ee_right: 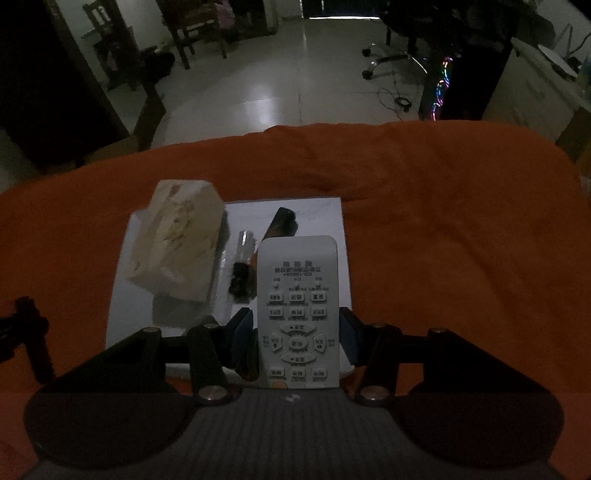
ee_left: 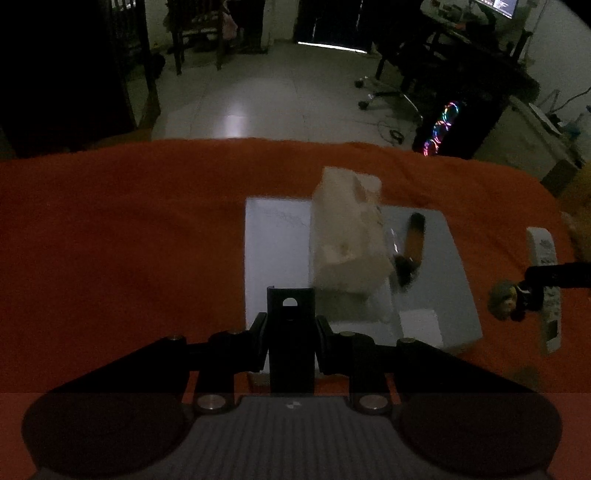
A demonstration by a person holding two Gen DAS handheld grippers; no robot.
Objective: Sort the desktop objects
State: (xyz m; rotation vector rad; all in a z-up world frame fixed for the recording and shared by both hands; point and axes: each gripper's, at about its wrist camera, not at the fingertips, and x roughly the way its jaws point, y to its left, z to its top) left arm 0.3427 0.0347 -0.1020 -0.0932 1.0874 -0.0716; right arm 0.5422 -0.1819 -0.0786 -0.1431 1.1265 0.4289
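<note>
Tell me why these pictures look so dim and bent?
Left wrist view: dark room, the orange cloth edge bows from the fisheye lens, and the tissue pack is blurred. Right wrist view: equally dim, but the remote reads sharp; floor glare behind.

- An orange cloth (ee_left: 147, 229) covers the desk.
- Beyond it lies a pale tiled floor (ee_left: 258, 99) with a bright reflection.
- A computer tower (ee_left: 448, 129) glows with rainbow fan lights at the right.
- An office chair base (ee_left: 388, 92) on castors stands near it.
- A dark wooden chair (ee_right: 192, 33) stands far back.
- A lit monitor (ee_left: 496, 7) sits top right.
</note>
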